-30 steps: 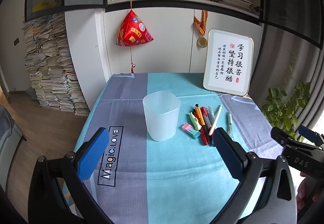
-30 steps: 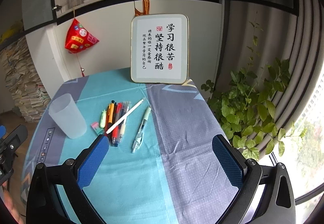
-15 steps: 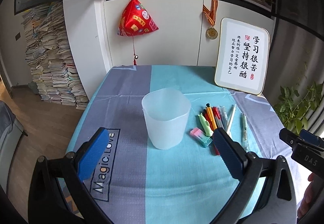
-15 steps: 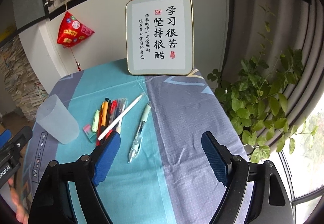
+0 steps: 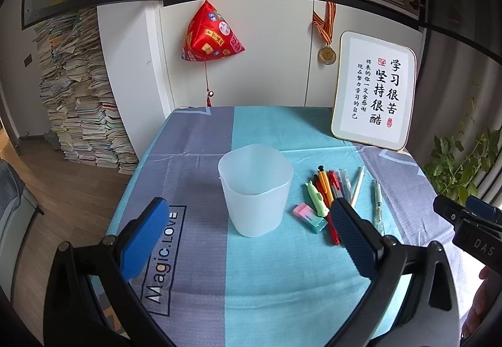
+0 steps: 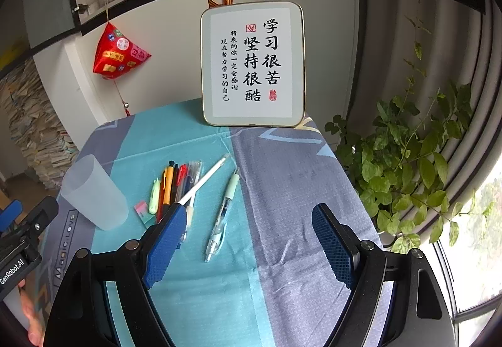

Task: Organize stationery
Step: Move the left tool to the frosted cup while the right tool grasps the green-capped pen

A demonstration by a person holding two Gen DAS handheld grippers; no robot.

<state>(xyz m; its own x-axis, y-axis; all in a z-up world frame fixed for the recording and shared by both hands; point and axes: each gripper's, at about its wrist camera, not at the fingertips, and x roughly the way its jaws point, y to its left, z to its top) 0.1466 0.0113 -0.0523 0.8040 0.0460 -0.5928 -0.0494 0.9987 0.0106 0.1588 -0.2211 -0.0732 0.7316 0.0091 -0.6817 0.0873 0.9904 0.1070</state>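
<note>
Over on the far left there's a tall stack of books and papers [image 5: 78, 102] piled on the floor against the wall. My left claw [image 5: 248, 234] sits above the near edge of the tabletop [image 5: 200, 140], jaws spread wide with nothing between them, and the frosted plastic cup [image 5: 255, 188] stands upright a little past the gap, right about where the grey and teal halves of the cloth meet. It looks empty from here.

Just right of the cup is the stationery pile: a pink and teal eraser [image 5: 309, 217] closest to me, a little green highlighter [image 5: 317, 198] touching it, then a tight bunch of pens [image 5: 331, 185] lying side by side, orange one, red one, a couple of clear ones. A white pen [image 5: 357, 185] lies at a slant across the right edge of the bunch, and a mint green pen [image 6: 224, 210] lies on its own just right of that, apart from the others.

My right claw [image 6: 251, 243] hovers over that mint pen's near end, also standing open and gripping nothing; its left pad [image 6: 164, 245] covers the near ends of the bunch in the right wrist view.

At the back right a framed calligraphy sign [image 6: 252, 63] stands on the tabletop, and a leafy plant [image 6: 417, 159] sits off the right edge by the window.
</note>
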